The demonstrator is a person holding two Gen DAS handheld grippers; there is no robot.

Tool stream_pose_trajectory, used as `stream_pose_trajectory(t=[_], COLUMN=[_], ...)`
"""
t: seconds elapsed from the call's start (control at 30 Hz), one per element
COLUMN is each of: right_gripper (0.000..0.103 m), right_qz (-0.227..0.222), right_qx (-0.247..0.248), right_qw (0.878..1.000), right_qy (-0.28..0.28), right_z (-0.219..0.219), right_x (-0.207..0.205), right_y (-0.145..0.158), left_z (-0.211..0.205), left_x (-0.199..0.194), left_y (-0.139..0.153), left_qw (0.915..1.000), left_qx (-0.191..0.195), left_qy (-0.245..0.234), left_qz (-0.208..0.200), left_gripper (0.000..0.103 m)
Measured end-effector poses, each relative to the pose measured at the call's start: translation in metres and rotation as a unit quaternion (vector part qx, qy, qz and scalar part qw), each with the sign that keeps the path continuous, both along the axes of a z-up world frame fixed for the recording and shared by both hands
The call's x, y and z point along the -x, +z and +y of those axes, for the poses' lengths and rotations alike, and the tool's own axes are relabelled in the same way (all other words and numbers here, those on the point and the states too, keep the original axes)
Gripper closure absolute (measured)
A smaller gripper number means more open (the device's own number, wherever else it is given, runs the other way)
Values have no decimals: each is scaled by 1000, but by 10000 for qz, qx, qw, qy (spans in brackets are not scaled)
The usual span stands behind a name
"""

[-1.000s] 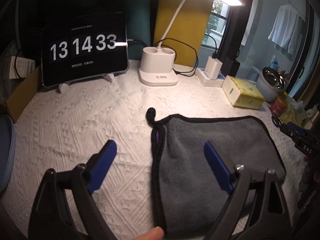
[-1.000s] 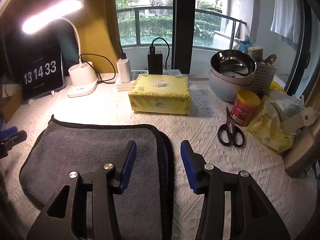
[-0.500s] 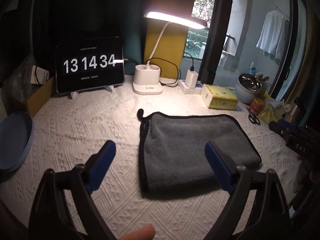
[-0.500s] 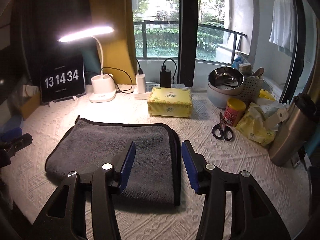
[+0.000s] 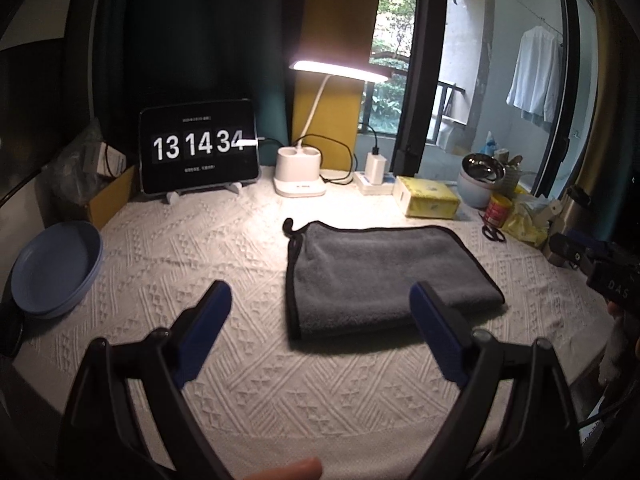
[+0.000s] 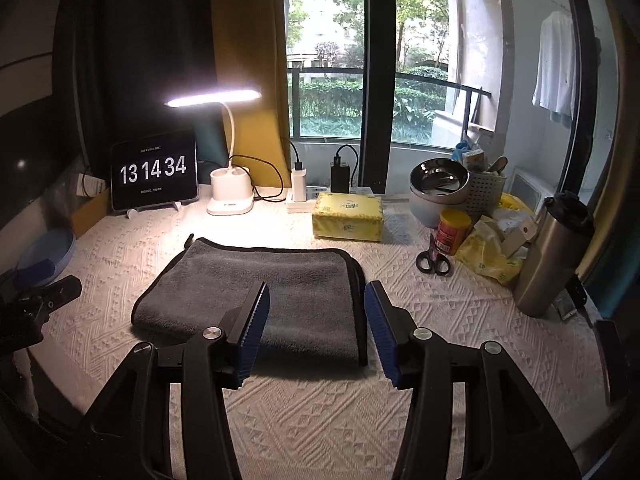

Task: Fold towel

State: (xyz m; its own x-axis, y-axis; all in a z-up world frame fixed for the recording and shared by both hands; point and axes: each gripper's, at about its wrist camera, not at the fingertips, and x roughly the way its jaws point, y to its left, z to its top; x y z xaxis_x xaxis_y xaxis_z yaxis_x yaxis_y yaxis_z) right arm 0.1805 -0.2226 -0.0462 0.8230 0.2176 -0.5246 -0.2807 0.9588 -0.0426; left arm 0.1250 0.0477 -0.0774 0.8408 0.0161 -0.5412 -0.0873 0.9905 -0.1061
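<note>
Left black gripper with blue pads [image 5: 320, 312] jaws wide, holding nothing, raised above the white textured cloth-covered desk [image 5: 168, 264]; right black gripper with blue pads [image 6: 317, 304] jaws narrower but apart, also holding nothing, near edge of towel showing between them. Folded grey microfibre towel with black trim [image 5: 380, 272] [image 6: 256, 284] lies flat mid-desk, hanging loop at its far left corner. Stacked blue plastic plates [image 5: 52, 268] at left edge. Black-handled scissors [image 6: 432, 260], red can with yellow lid [image 6: 452, 232], steel tumbler [image 6: 552, 256] to the right. Further back yellow tissue pack [image 6: 348, 216], white desk lamp lit [image 6: 230, 196], tablet clock reading 13 14 34 [image 5: 198, 150], window behind
</note>
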Motion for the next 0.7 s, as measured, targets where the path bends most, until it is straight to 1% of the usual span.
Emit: stream_pose_trajectory(t=[0.13, 0.27, 0.33, 0.37, 0.43, 0.57, 0.63, 0.7], right_gripper=[50, 50, 50, 50, 50, 50, 49, 45], right_qz=[-122, -262, -345, -404, -496, -807, -901, -882], right_qx=[2, 35, 27, 5, -67, -99, -98, -114], right_qw=[9999, 9996, 9993, 9991, 9987, 9966, 9958, 9960], right_qy=[45, 100, 136, 119, 32, -106, -91, -53], right_z=[0, -1, -3, -5, -9, -15, -17, -18], right_x=[20, 42, 55, 60, 71, 95, 106, 112], right_y=[2, 1, -2, -3, -6, -9, -10, -12], left_z=[-4, -9, -10, -11, -13, -21, -26, -30], left_x=[20, 38, 49, 55, 68, 98, 105, 107], left_y=[0, -5, -8, -8, -7, -6, -9, -12], left_qw=[9997, 9994, 9991, 9987, 9974, 9930, 9927, 9940], left_qx=[-104, -158, -187, -238, -314, -392, -388, -326], left_qy=[-49, -107, -35, 73, 238, 337, 270, 128], left_qz=[-217, -296, -382, -440, -601, -1060, -1111, -1033], left_gripper=[11, 11, 11, 11, 11, 11, 11, 11])
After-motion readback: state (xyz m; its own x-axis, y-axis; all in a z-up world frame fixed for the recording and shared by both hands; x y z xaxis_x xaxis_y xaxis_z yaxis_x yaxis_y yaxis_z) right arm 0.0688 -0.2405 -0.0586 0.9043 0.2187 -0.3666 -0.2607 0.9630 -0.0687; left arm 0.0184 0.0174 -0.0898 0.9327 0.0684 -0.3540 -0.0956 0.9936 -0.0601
